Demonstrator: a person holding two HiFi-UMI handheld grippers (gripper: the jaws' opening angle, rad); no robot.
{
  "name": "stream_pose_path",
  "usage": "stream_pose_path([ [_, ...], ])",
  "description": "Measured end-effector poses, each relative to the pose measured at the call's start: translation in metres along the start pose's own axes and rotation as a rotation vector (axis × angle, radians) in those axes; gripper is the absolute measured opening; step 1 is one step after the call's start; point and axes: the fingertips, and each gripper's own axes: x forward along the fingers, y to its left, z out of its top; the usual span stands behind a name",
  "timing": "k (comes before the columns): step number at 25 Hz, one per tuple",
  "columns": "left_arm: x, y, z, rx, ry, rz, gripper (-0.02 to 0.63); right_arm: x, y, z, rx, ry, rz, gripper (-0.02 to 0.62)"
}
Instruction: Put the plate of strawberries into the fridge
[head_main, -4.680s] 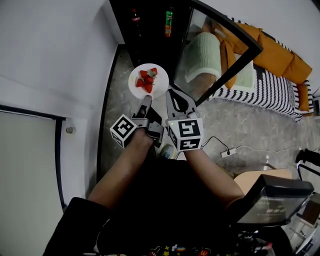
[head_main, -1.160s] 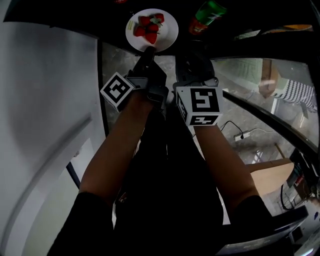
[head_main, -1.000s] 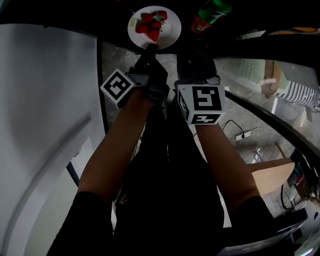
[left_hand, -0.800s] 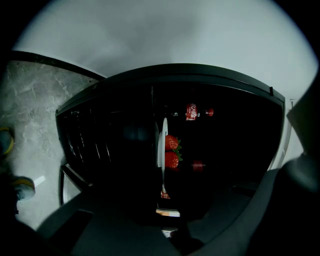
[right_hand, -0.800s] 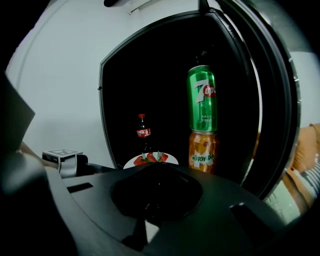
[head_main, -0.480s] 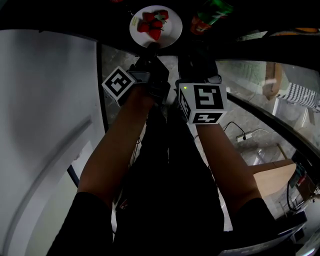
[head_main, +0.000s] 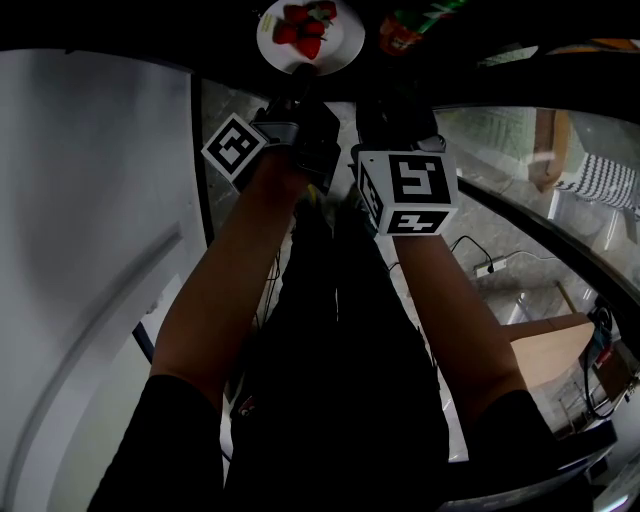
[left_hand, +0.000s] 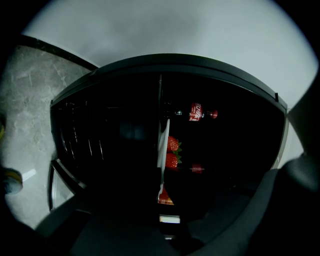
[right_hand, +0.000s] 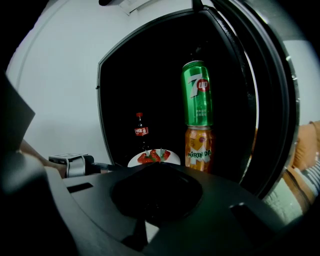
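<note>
Gripping the plate (head_main: 345, 45) by its near rim, your left gripper (head_main: 300, 82) has both jaws clamped on the edge. Your left gripper view confirms it. The plate shows edge-on as a thin white line rising from between the jaws, with the strawberries (left_hand: 172, 152) on its right side.

You have the plate inside the dark opening of the fridge (right_hand: 120, 90). From your right gripper view it is in front of the cola bottle (right_hand: 140, 131) and just left of 2 stacked cans, the green can (right_hand: 197, 92) on top of the orange can (right_hand: 199, 147). It looks level there, with the berries piled near the middle. I can't tell whether its base touches a shelf, because it's too dark underneath.

Your right gripper (right_hand: 155, 170) has its jaws together with nothing between them. It hangs just right of the left gripper, pointed into the fridge toward the cans and apart from the plate. In your head view the 2 marker cubes sit side by side, the right one slightly nearer to you.

The glass door (head_main: 540, 170) stands open on your right. The white wall (head_main: 90, 180) is on your left, with grey stone floor (head_main: 225, 115) below the grippers. A power strip (head_main: 487, 268) lies on the floor to the right, well apart from the fridge.
</note>
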Motion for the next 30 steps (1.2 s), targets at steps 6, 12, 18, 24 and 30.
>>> stream_pose_path([
  [6,-0.004,0.001,0.005,0.075,-0.026,-0.007,0.018,0.0,-0.002,-0.005,0.009,0.004,-0.002,0.005],
  [12,-0.011,-0.001,0.003,0.109,-0.019,-0.003,0.02,-0.002,-0.001,-0.008,0.013,0.005,-0.006,0.005],
  [18,-0.024,-0.004,0.001,0.143,-0.003,-0.009,0.02,-0.005,0.003,-0.011,0.014,0.005,-0.007,0.005],
  [24,-0.03,-0.008,0.002,0.588,0.076,0.095,0.018,-0.004,0.004,-0.014,0.014,0.004,-0.009,0.005],
  [30,-0.031,-0.019,-0.002,1.102,0.141,0.191,0.003,-0.003,0.005,-0.019,0.011,0.018,-0.007,0.005],
])
